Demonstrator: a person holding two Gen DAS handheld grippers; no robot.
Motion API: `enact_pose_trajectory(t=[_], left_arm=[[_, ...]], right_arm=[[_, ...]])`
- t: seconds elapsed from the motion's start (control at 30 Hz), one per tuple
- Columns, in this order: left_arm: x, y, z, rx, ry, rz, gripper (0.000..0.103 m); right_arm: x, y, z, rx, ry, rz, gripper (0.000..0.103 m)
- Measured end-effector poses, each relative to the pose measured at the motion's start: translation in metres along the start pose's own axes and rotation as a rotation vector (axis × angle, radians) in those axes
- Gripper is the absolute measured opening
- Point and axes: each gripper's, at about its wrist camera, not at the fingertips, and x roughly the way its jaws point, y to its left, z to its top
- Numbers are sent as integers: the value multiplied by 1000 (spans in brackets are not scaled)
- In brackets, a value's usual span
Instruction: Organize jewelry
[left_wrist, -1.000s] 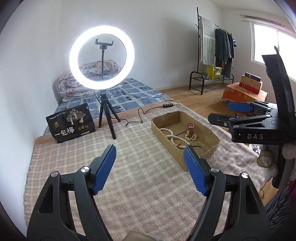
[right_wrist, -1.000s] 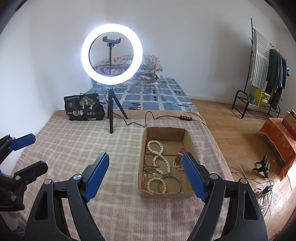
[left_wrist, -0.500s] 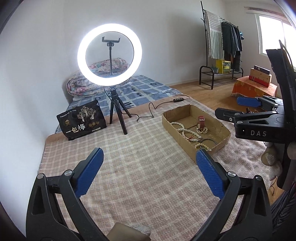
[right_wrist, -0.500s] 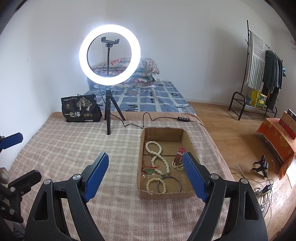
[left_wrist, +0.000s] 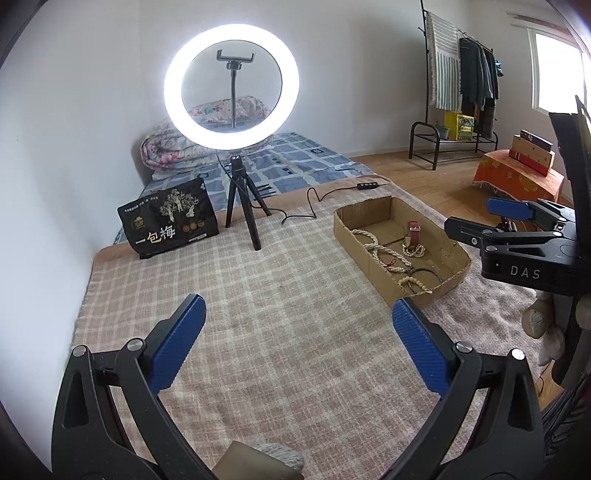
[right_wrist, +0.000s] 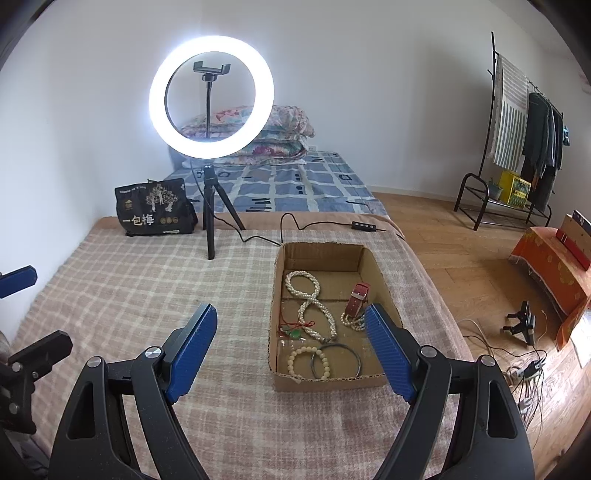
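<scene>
Left gripper (left_wrist: 297, 321): jaws spread wide, nothing between the blue pads, hovering over the checked blanket (left_wrist: 266, 302) well short of the box.
Right gripper (right_wrist: 291, 326): jaws wide apart, empty, poised over the blanket at the near left corner of the box; right pad overlapping the box's right wall in view.
Cardboard box (right_wrist: 364, 264): shallow, open-topped, resting on the blanket's right side, holding all the jewelry.
Long bead necklace (right_wrist: 308, 306): cream beads, laid in a figure-8 from the far half toward the near half of the box.
Red watch strap (right_wrist: 356, 301): leaning at the right wall, just above a small pearl bracelet (right_wrist: 351, 320).
Red cord with green pendant (right_wrist: 293, 332): at the left wall, beside the long necklace.
Bead bracelet (right_wrist: 306, 362): cream, near end of the box, overlapping 1 dark bangle (right_wrist: 336, 360).
Ring light (right_wrist: 211, 96): lit, on a black tripod (right_wrist: 214, 218) standing at the blanket's far edge.
Black bag (right_wrist: 155, 208): upright, left of the tripod, printed with white characters.
Clothes rack (right_wrist: 524, 133): far right, by the wall.
</scene>
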Motion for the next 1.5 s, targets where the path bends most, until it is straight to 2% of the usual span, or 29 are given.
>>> enact_pose_trajectory(t=[1.5], left_arm=[[-15,-3,12,-25,-32,1,103]], right_arm=[[6,0,-4,-7,19,-21,82]])
